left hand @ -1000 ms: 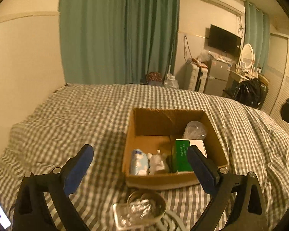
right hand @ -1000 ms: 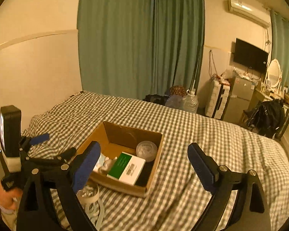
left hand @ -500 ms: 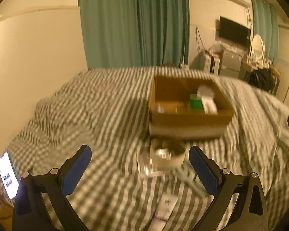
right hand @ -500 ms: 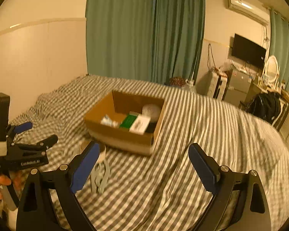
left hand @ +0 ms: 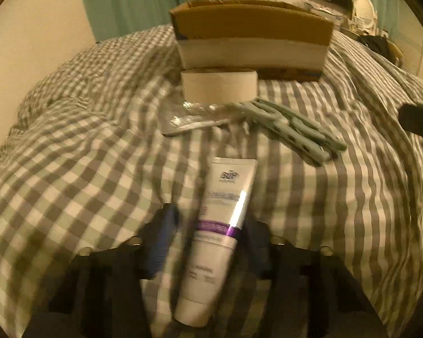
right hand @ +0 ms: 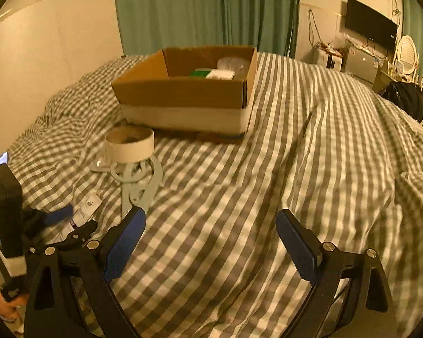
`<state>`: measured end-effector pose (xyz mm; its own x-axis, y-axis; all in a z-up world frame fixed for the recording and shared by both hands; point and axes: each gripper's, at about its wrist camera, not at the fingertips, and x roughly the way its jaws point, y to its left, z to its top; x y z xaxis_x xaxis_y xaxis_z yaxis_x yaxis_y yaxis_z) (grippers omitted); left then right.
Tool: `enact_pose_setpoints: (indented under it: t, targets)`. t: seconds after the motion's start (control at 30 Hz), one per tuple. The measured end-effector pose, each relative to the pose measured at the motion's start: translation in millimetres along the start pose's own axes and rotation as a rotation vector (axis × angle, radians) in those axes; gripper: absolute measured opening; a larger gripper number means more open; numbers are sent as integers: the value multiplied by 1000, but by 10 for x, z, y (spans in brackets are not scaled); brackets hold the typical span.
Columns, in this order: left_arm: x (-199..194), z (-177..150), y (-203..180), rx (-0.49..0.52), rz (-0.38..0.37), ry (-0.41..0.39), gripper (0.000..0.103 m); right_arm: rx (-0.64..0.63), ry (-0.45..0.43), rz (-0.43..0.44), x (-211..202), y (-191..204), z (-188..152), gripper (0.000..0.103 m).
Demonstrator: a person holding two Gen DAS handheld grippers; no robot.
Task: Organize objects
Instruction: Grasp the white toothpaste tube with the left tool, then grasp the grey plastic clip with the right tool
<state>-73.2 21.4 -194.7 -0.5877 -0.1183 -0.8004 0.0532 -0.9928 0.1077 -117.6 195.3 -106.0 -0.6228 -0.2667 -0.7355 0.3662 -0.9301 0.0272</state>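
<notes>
**Left gripper straddles tube on checked bed**

A grey-and-white checked bed cover carries an open brown cardboard box, a short cardboard tape ring just before it, grey plastic clips and a white squeeze tube with a purple band. The left gripper sits either side of the tube; blur hides contact. The right gripper hangs wide, holding nothing.

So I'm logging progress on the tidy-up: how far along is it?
Partly done. The cardboard box already holds a green-and-white carton and a clear tub. The left gripper straddles the white tube, grip unclear. The tape roll, grey clips and clear packet lie on the bed. The right gripper is open, empty.
</notes>
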Motion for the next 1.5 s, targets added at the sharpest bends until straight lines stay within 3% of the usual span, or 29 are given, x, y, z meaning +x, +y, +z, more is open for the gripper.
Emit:
enact_pose_setpoints:
  t: [0.03, 0.1, 0.23, 0.6, 0.83, 1.07, 1.17, 1.23, 1.33, 1.5]
  targets:
    - [-12, -4, -9, 5, -8, -5, 28, -3, 1, -5, 14, 14, 1, 94]
    - [-45, 13, -10, 6, -21, -13, 24, -8, 5, -10, 21, 47, 7, 94]
    - [-126, 37, 59, -20, -56, -10, 24, -1, 12, -1, 43, 92, -6, 94]
    - [-484, 291, 342, -69, -109, -123, 24, -29, 18, 19, 102, 318, 96, 94]
    - [-282, 594, 617, -121, -62, -129, 24, -97, 47, 36, 425, 673, 241, 94]
    - [-47, 669, 804, -162, -70, -109, 24, -153, 119, 59, 977, 976, 411, 91]
    - [52, 626, 870, -187, -85, -81, 24, -175, 152, 36, 1177, 1013, 449, 77]
    - [81, 610, 905, -200, -99, -74, 24, -173, 180, 43, 1288, 1008, 453, 58]
    - [107, 595, 926, -210, -115, -66, 24, -191, 176, 44, 1265, 1004, 429, 43]
    - [123, 587, 868, -187, -114, -58, 24, -183, 161, 44, 1046, 929, 383, 39]
